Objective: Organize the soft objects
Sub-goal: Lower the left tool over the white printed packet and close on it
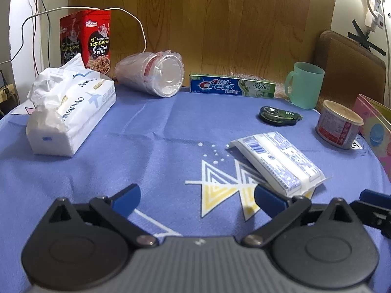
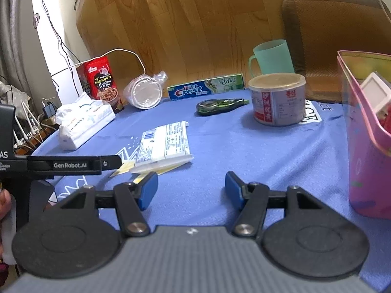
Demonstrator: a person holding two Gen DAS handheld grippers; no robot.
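Nearest, the left gripper (image 1: 196, 199) and right gripper (image 2: 191, 190) hover with fingers apart and empty, so grabbing the flat white packet (image 1: 277, 162) mid-bench may snag the blue cloth (image 1: 151, 131), while the far-left tissue pack (image 1: 73, 112) could crush.

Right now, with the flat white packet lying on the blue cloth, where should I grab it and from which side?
Probably across the white packet's short width, at the near end by the left gripper. It lies flat, long axis running away, so come in low from the near side; the open jaws look wide enough to straddle it.
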